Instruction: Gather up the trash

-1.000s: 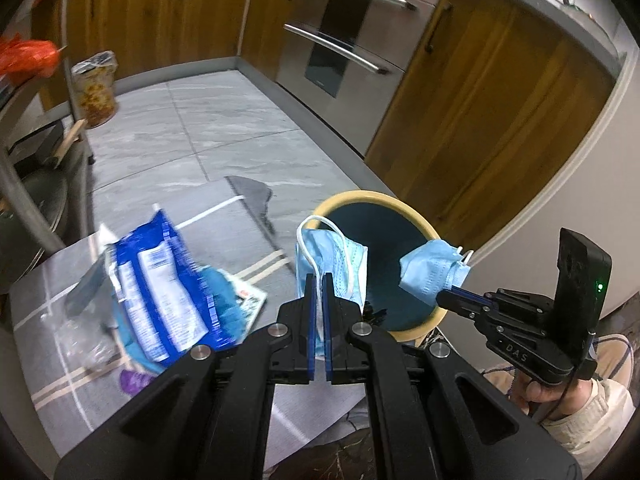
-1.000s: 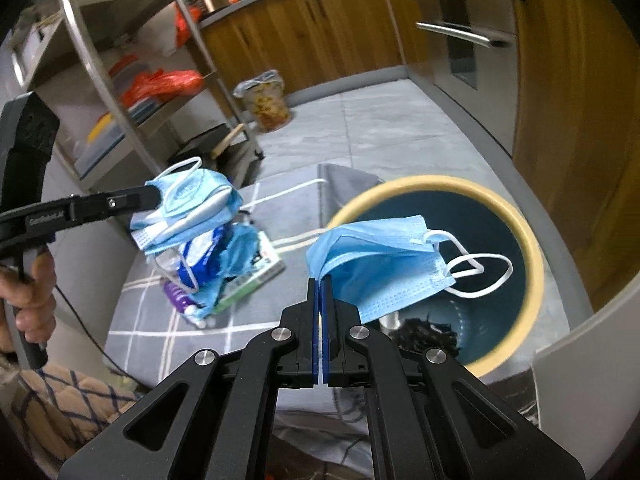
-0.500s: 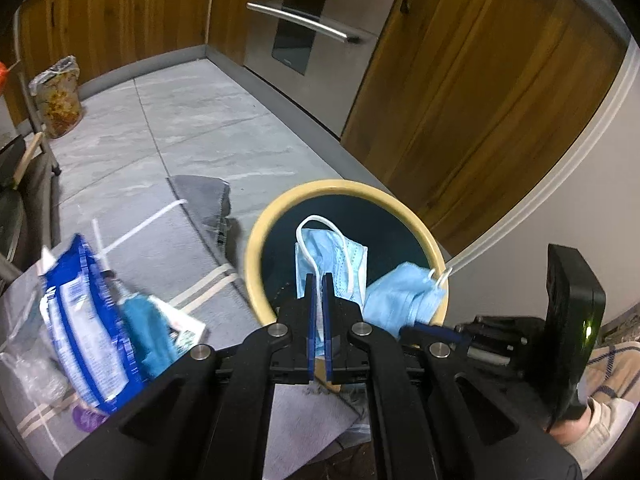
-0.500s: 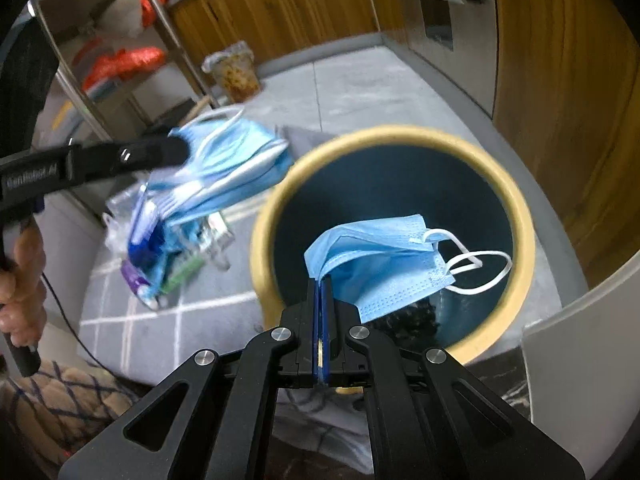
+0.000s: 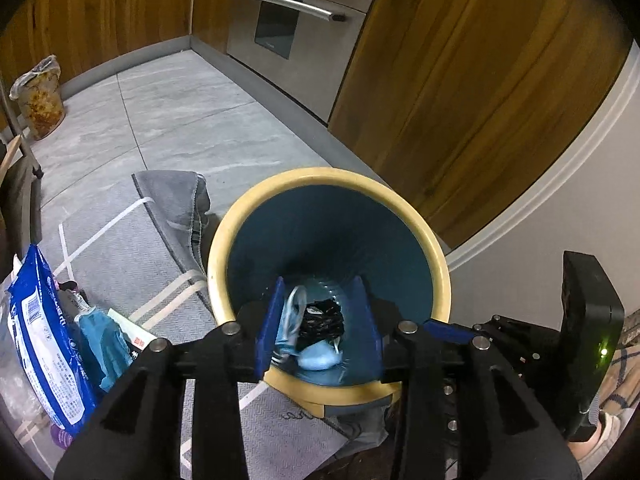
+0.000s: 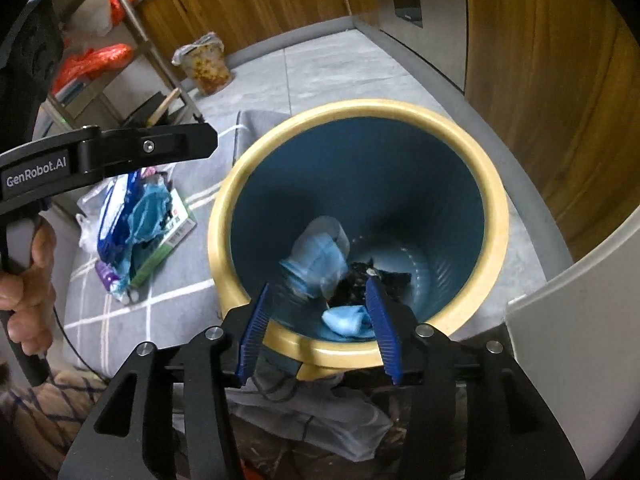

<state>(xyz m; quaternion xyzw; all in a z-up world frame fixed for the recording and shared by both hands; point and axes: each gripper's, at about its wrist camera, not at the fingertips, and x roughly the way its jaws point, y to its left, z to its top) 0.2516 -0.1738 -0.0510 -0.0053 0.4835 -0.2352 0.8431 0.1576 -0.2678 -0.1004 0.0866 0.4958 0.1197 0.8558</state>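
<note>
Room: a kitchen with a grey tiled floor (image 5: 192,120), wooden cabinets (image 5: 460,100) and a steel oven front (image 5: 288,20).
Left hand-held gripper (image 5: 320,320): poised above the bin mouth, jaws apart and opening, gripping nothing; a pale blue face mask (image 5: 290,320) hangs loose in the gap by the left blue pad, blurred.
Right hand-held gripper (image 6: 318,320): also over the bin, jaws spread and opening, pads pressing on nothing.
Bin (image 6: 496,216): round, cream rim, dark blue inside, standing on the floor at the edge of the mat.
Inside the bin: a blurred blue mask (image 6: 320,256) partway down, a second blue mask (image 6: 346,320) at the bottom, beside crumpled black trash (image 6: 360,276).
Mat (image 5: 120,248): grey with white lines, left of the bin.
On the mat: a blue-and-white snack bag (image 5: 36,328), something teal, and a small box, heaped together, well apart from both grippers.
Far side: a filled plastic bag (image 6: 206,64) against the cabinets and a metal shelf rack (image 6: 132,20).
</note>
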